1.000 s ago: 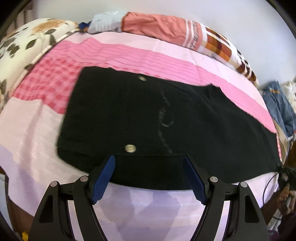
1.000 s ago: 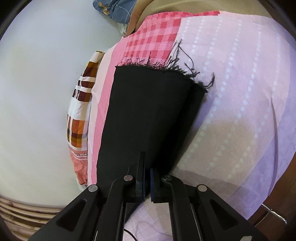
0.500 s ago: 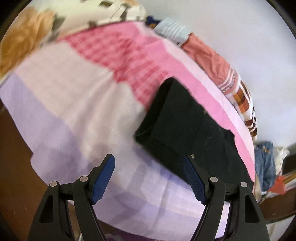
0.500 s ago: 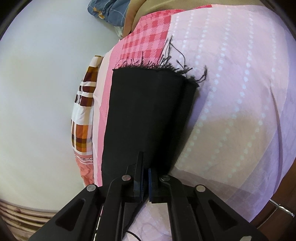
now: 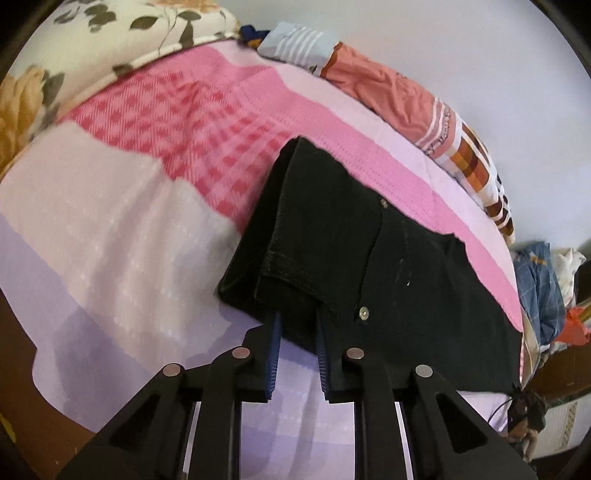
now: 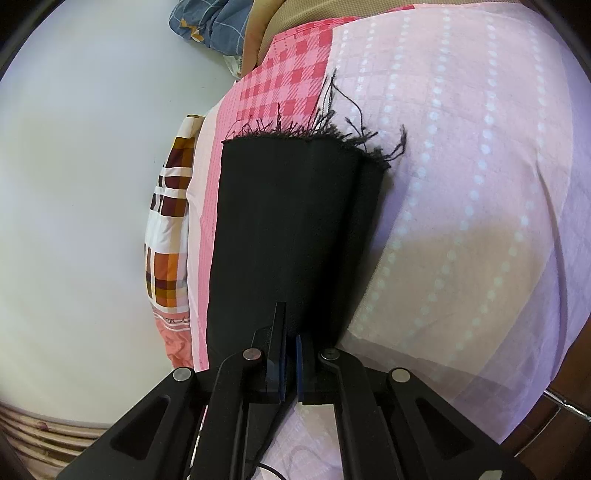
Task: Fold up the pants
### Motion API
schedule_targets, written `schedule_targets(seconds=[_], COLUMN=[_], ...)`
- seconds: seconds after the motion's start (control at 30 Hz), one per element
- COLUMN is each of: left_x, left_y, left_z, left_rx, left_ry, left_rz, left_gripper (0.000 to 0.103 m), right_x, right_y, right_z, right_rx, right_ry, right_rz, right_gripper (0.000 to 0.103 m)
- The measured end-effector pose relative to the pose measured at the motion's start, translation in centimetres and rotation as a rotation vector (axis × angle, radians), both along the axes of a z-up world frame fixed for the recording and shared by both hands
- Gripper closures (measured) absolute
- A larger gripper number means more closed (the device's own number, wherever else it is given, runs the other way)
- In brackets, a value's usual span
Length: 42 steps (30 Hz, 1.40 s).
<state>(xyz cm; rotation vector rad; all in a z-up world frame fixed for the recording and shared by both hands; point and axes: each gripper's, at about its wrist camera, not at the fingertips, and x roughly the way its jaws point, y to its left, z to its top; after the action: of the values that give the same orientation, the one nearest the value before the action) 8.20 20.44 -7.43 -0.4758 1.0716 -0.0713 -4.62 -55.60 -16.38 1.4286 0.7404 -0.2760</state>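
Black pants (image 5: 369, 258) lie folded lengthwise on the pink and lilac bedsheet (image 5: 110, 240). In the left wrist view the waist end faces me, with a metal button (image 5: 364, 313) near its edge. My left gripper (image 5: 297, 323) is closing its jaws on the near waist corner, and the blue pads press the fabric between them. In the right wrist view a pants leg (image 6: 288, 221) runs away from me to a frayed hem (image 6: 314, 138). My right gripper (image 6: 290, 332) is shut on the leg's near edge.
A floral pillow (image 5: 110, 29) lies at the bed's far left. A folded salmon and plaid blanket (image 5: 443, 122) lies along the white wall. A heap of blue clothes (image 5: 535, 280) sits past the bed's right end. The bed's brown wooden edge (image 5: 22, 350) shows at the left.
The left gripper swung across the bed to the pants' waist corner and closed from wide open onto the fabric. The right gripper stayed shut on the leg.
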Motion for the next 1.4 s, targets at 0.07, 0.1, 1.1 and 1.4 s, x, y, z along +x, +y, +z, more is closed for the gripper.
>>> schedule_targets(seconds=[0.07,0.1,1.1,1.4], left_x=[0.9,1.3,1.3,1.5], left_y=[0.3,0.3,0.3,-0.1], left_z=[0.7,1.0,-2.2,-2.1], left_rx=[0.007,0.008,0.107,0.128], left_ry=[-0.021,-0.033,0.038,0.046], left_rz=[0.007,0.01,0.028,0.02], left_gripper=[0.085,0.085,0.081,0.08], right_x=[0.0,0.0,-1.9,-4.1], right_y=[0.0,0.1,-2.6,-3.8], right_z=[-0.1,-0.2,0.7,1.3], right_rx=[0.004,0.009,-0.06,-0.098], right_ry=[-0.004,-0.005,-0.036,-0.023], right_rz=[0.001,0.002,-0.008,-0.075], right_gripper=[0.102,0.102,0.098,0.1])
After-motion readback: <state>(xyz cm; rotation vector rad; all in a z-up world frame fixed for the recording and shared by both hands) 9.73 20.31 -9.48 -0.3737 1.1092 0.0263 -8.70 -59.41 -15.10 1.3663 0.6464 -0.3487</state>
